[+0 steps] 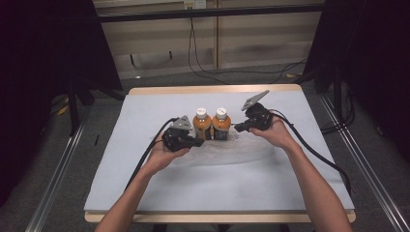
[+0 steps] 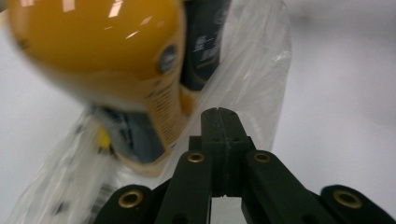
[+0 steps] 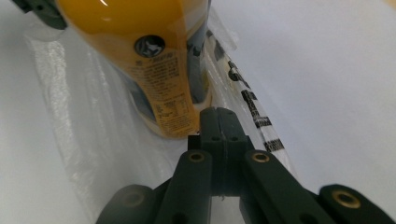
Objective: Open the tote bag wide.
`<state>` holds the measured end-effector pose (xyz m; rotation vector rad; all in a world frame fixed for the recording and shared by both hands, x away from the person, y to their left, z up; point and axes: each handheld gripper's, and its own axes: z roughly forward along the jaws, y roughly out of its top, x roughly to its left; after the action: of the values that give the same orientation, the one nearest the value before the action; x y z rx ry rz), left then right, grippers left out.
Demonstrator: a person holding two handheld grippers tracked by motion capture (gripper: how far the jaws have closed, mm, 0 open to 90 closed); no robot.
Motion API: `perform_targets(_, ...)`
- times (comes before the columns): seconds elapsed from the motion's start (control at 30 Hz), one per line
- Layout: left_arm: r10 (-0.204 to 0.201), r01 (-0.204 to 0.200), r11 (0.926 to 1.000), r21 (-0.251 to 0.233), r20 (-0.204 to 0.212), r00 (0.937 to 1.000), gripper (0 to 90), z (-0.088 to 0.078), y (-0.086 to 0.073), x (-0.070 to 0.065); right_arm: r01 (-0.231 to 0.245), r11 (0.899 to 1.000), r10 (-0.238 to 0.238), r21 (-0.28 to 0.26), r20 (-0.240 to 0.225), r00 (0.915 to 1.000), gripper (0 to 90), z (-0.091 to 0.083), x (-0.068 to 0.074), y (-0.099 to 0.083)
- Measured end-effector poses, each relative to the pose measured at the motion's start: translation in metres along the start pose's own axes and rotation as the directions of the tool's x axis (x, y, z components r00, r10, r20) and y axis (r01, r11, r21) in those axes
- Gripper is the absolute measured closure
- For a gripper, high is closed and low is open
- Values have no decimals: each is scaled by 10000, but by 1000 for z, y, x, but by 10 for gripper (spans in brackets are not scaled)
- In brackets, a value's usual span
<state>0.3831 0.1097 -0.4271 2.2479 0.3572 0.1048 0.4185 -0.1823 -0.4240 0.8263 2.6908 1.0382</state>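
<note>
We see two orange juice bottles with white caps standing upright side by side near the middle of the white-covered surface (image 1: 145, 193), the left bottle (image 1: 202, 124) touching the right bottle (image 1: 221, 124). Both stand on a clear, crinkled plastic bag (image 1: 227, 152) that lies flat and spreads towards the person's side.

Our left tool (image 1: 199, 142) sits just beside the left bottle, low against its base, held in the person's left hand (image 1: 167, 154). In the left gripper view its two black jaws are pressed flat together with nothing we can see between them, their tips resting over the plastic bag close to the foot of the orange bottle; whether a fold of film is pinched there we cannot tell.

Our right tool (image 1: 238, 128) sits just beside the right bottle, in the person's right hand (image 1: 275, 135), with its grey three-cornered plate tilted upward. In the right gripper view its jaws are likewise closed on each other, tips next to the bottle's lower label and over the bag, beside a printed black strip on the film.

A black cable trails from each tool back along the forearms towards the near edge of the surface
</note>
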Motion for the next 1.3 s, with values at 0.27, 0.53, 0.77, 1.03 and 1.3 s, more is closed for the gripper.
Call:
perform_targets(0.27, 486, -480, 9986, 221, -321, 9983, 900, 17, 16, -2, -63, 9988, 68, 482, -108, 9999, 900, 22, -1, 2)
perform_targets(0.53, 657, -563, 9889, 1376, -643, 9958, 900, 49, 7, -3, -272, 9971, 282, 716, -138, 9995, 900, 38, -3, -1)
perform_targets(0.77, 1012, -890, 9714, 2199, -445, 9939, 900, 61, -6, -13, -683, 9913, 662, 1123, 220, 9976, 900, 48, -7, -1)
perform_targets(1.03, 937, -942, 9707, 2209, 128, 9955, 900, 53, -13, -21, -1341, 9857, 1318, 1018, 289, 9909, 900, 60, -20, -1)
perform_targets(1.3, 1079, -1154, 9709, 2099, 468, 9931, 900, 45, -20, -36, -1656, 9809, 1586, 1020, 733, 9846, 900, 65, -25, 6)
